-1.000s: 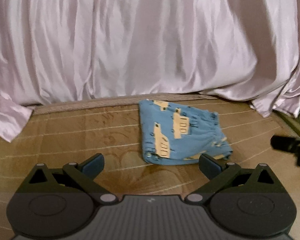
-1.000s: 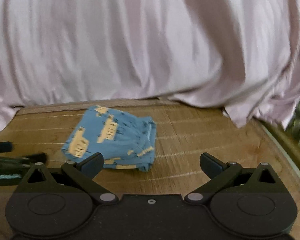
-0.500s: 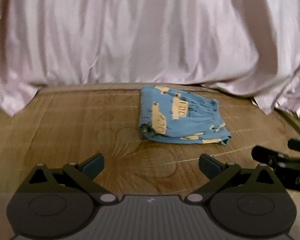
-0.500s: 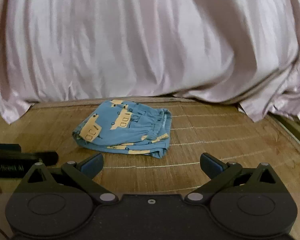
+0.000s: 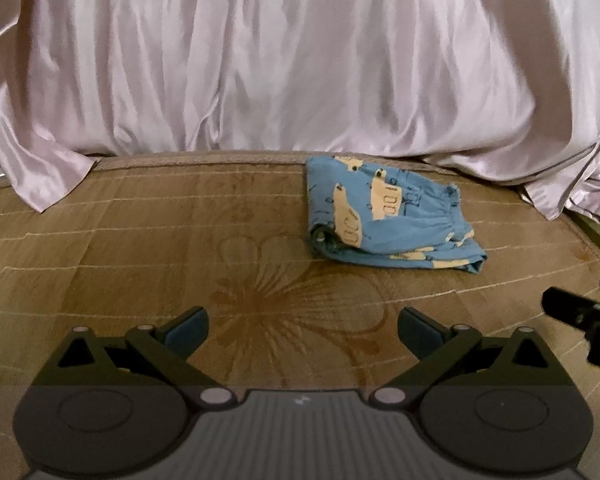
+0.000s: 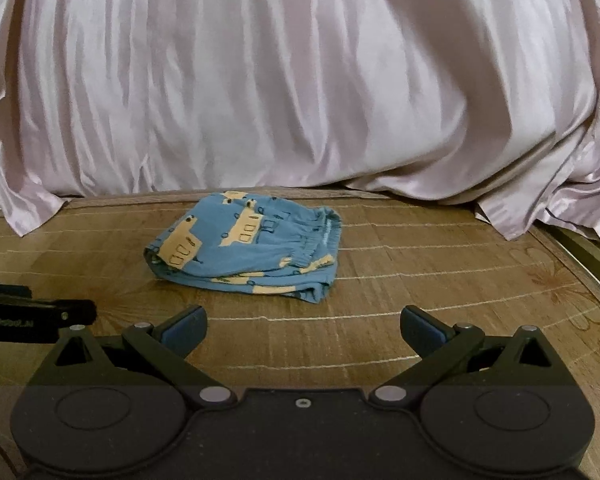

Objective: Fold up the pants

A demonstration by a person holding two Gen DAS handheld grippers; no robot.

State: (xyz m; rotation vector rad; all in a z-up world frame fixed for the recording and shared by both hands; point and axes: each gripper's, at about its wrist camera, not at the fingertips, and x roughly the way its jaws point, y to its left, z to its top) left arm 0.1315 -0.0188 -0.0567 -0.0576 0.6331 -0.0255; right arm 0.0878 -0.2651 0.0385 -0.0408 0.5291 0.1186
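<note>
Small blue pants (image 5: 384, 220) with a yellow vehicle print lie folded in a compact stack on the brown woven mat (image 5: 140, 248). In the right wrist view the same pants (image 6: 252, 252) sit ahead and left of centre. My left gripper (image 5: 302, 326) is open, well short of the pants, nothing between its fingers. My right gripper (image 6: 303, 326) is open too, its fingertips a short way in front of the stack's near edge. Each gripper's black tip shows at the edge of the other's view.
A pale pink satin sheet (image 5: 300, 64) hangs as a wall of folds behind the mat, its hem resting on the mat's far edge. The mat's right edge (image 6: 580, 256) drops off beside a dark frame. Bare mat lies left of the pants.
Both grippers have pulled back and away from the folded pants, which lie still; the views have steadied and the pants now sit farther off.
</note>
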